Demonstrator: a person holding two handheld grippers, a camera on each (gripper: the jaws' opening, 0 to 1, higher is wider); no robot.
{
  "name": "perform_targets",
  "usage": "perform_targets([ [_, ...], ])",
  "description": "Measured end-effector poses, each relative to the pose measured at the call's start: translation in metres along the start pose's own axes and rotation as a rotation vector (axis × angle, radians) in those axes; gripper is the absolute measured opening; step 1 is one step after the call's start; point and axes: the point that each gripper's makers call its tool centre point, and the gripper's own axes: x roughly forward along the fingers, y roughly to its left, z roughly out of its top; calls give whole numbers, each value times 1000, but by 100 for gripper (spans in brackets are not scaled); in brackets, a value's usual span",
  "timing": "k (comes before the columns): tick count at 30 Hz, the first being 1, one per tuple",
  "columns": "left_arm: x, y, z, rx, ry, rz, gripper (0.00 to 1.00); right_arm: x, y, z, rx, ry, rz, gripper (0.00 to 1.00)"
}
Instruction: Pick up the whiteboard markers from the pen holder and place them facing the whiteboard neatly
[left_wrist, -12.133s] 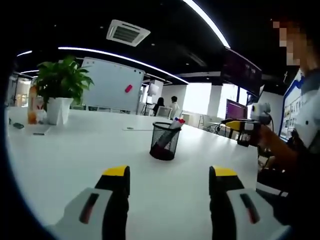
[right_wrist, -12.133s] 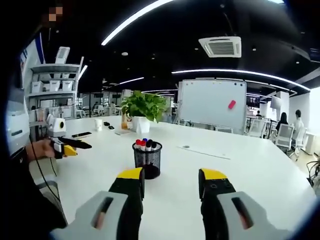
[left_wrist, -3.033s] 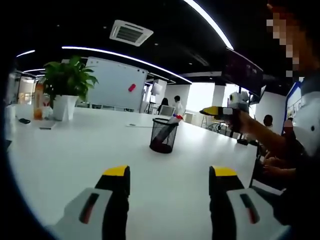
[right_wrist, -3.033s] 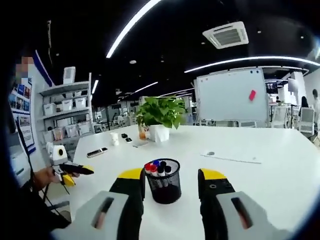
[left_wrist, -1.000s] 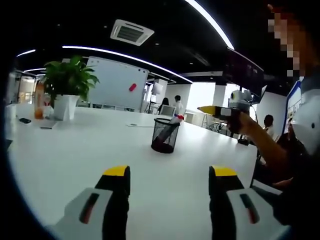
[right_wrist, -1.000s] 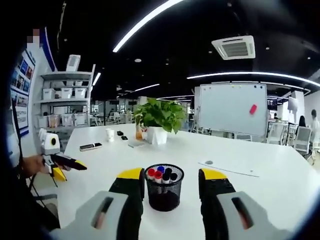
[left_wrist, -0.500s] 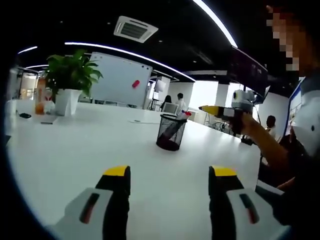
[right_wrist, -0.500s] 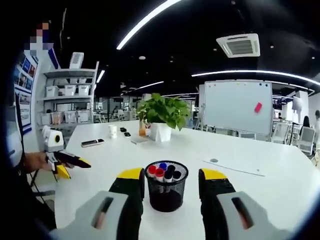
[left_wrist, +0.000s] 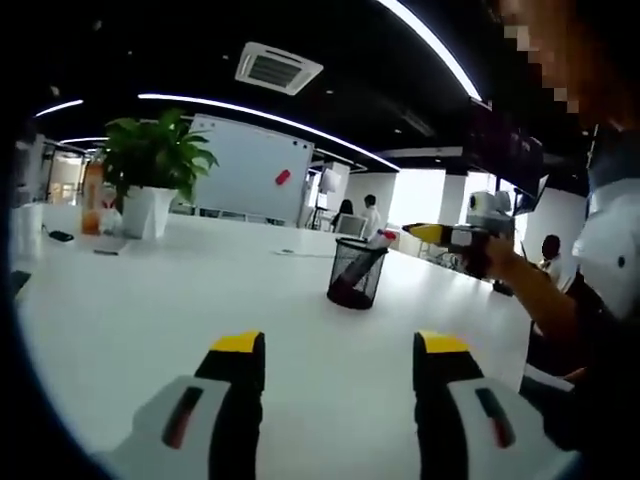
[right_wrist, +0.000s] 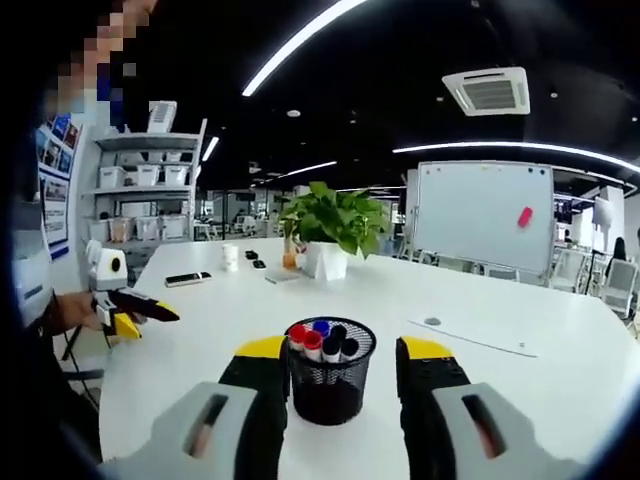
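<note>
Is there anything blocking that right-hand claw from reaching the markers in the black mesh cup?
Nothing visible does. The right gripper is open, its jaws flanking the pen holder, and the whiteboard markers stand uncovered in it, caps up.

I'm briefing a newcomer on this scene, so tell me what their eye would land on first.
The black mesh pen holder stands on the white table framed between the right gripper's open jaws, with red, blue and black whiteboard markers standing in it. Behind it are a leafy potted plant and the whiteboard with a pink magnet. The left gripper hangs off the table's edge.
</note>
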Motion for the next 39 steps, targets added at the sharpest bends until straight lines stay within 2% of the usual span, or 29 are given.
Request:
perform_targets([
  [4, -2, 3, -1, -2, 2, 11, 62, 9, 4, -7, 0, 22, 21, 44],
  [8, -2, 6, 1, -2, 0, 11, 62, 14, 5, -15, -38, 57, 1, 41],
  [17, 3, 7, 0, -3, 6, -19, 62, 15, 4, -22, -8, 81, -18, 32],
  [22, 8, 9, -1, -3, 23, -31, 61, 18, 9, -22, 9, 76, -2, 28],
  [28, 12, 0, 4, 9, 16, -53, 61, 20, 14, -23, 45, 73, 24, 26],
  [39, 11, -2, 0, 4, 27, -35, 61, 24, 12, -21, 58, 59, 25, 25],
])
